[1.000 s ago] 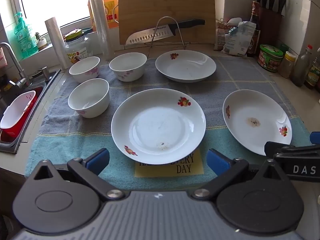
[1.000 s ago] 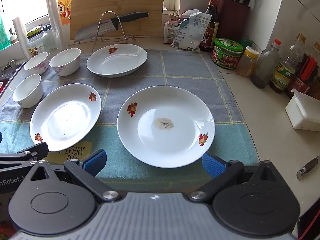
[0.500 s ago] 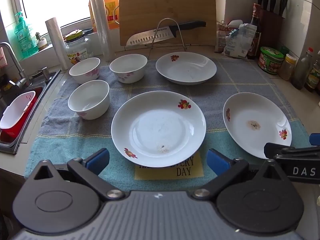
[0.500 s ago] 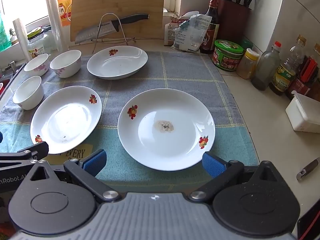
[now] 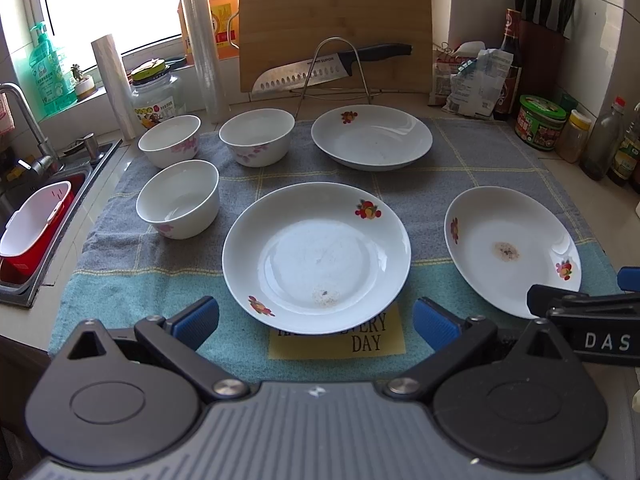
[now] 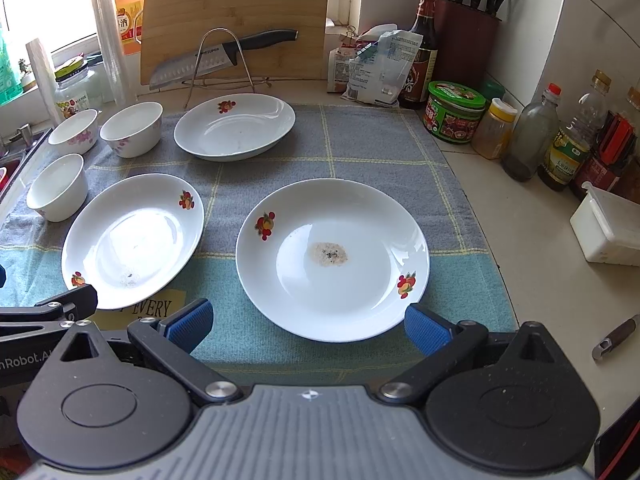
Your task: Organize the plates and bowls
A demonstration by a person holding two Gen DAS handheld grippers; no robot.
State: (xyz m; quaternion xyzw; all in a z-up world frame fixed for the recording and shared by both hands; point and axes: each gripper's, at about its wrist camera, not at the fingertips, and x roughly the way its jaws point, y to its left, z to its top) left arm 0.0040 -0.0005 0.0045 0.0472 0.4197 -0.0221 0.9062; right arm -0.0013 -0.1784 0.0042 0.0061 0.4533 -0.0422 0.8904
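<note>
Three white plates with fruit prints lie on a towel: a near middle plate (image 5: 316,256) (image 6: 134,240), a right plate (image 5: 510,250) (image 6: 332,258) with a brown stain at its centre, and a far plate (image 5: 372,136) (image 6: 234,126). Three white bowls (image 5: 178,204) (image 5: 256,136) (image 5: 170,140) stand at the left. My left gripper (image 5: 316,320) is open, its blue pads just short of the middle plate's near rim. My right gripper (image 6: 308,326) is open at the near rim of the stained plate. Nothing is held.
A cutting board (image 5: 334,24) and a knife (image 5: 332,68) on a wire rack stand behind the plates. Jars and bottles (image 6: 532,140) line the right wall beside a white box (image 6: 608,228). The sink (image 5: 36,216) with a red tub is on the left.
Both grippers have edged slightly back and upward, so the plates sit a little lower in each view. Nothing was grasped or moved.
</note>
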